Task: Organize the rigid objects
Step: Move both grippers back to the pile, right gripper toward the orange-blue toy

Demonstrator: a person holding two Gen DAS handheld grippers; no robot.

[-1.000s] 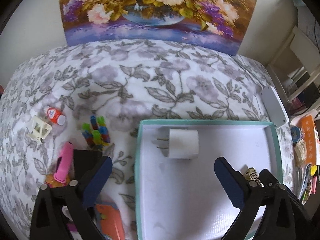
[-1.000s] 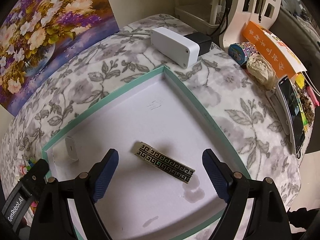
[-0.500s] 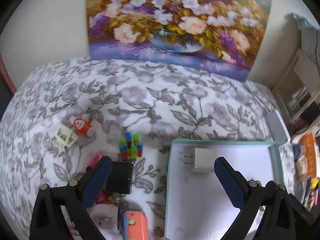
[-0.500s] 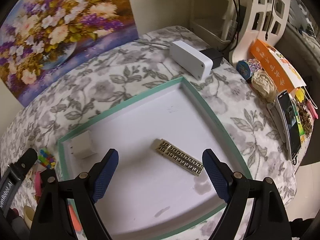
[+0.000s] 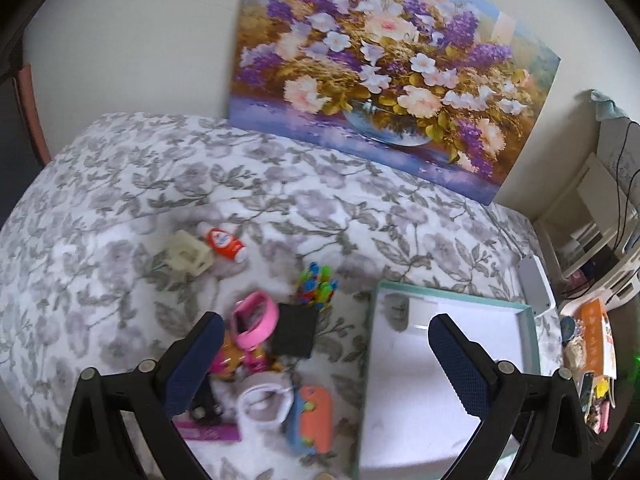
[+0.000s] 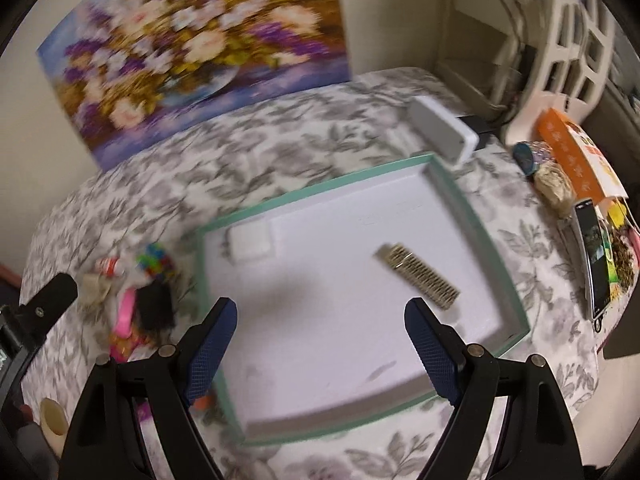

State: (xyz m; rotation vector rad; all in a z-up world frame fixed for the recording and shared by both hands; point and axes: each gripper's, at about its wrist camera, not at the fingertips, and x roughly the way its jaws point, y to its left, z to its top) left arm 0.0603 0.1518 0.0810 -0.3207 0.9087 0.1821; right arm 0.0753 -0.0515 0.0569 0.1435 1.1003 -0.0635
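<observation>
Your left gripper (image 5: pixel 322 354) hangs above the flowered tablecloth (image 5: pixel 120 200) with its jaws spread wide and nothing between them; its left finger sits over the heap of small things, its right finger over the left part of the teal-rimmed tray (image 5: pixel 528 320). The heap lies just left of the tray: a pink band (image 5: pixel 256 320) touching a black square block (image 5: pixel 295 335), a cluster of coloured pegs (image 5: pixel 316 284) just beyond the block, a white ring-shaped piece (image 5: pixel 264 402) and an orange-and-blue toy (image 5: pixel 314 420) closest to you. Farther off to the left, a red-and-white bottle (image 5: pixel 222 242) lies on its side, long axis running from upper left to lower right, beside a cream plastic frame (image 5: pixel 186 256). Your right gripper (image 6: pixel 320 344) is also wide open and empty, held over the near half of the tray (image 6: pixel 320 196). Inside the tray, a white charger (image 6: pixel 252 242) rests in the far left corner, well ahead of your left finger, and a gold patterned bar (image 6: pixel 416 278) lies flat ahead of your right finger, its long axis slanting from upper left to lower right. The right view shows that bar clearly; in the left view it is hidden, and the charger is only a blur at the tray's far left end. The left view, in turn, gives you the heap far more sharply, where the right one smears it. A white box (image 6: pixel 442 134) sits just beyond the tray's far right corner, and a flower painting (image 5: pixel 384 76) leans on the wall.
</observation>
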